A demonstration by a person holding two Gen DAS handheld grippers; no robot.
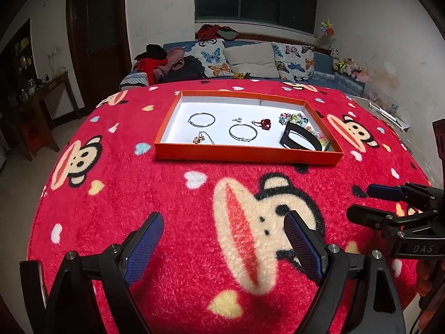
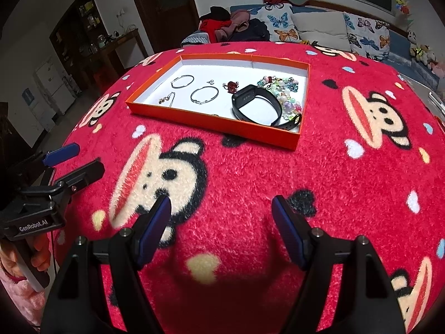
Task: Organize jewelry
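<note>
A: Jewelry status: all of it sits inside the shallow orange cardboard tray with white floor (image 1: 247,157), on the far half of the table.

B: Contents?

A: Two thin silver hoop bangles (image 1: 202,119) (image 1: 243,132), well apart. Small gold-tone pendant on a fine chain (image 1: 200,138) near the front wall. Tiny silver stud (image 1: 238,118) between the hoops. Dark red beaded piece (image 1: 266,123) just right of the stud. Black smart band with rubber strap (image 2: 254,105), lying on its side at the tray's right end. String of pastel glass beads (image 2: 279,85), heaped in the far right corner and touching the band.

B: Claws?

A: Left claw (image 1: 224,236) spread wide, nothing between the blue pads, hovering over the cloth on the near side of the tray. Right claw (image 2: 221,224) also apart, empty, same zone. Each shows in the other's view, side by side, not touching.

B: Surface?

A: Table covered by a fuzzy red fleece blanket with cartoon monkey faces and small hearts (image 1: 155,194).

B: Room?

A: Blue sofa (image 1: 322,64) behind the table with butterfly-print cushions (image 1: 212,58), a grey one, piled clothes. Plush toys (image 1: 346,65) at the sofa's right end. Dark window above, ceiling lamp reflected. Dark wooden door (image 1: 97,36) and a wooden side table at left.
</note>
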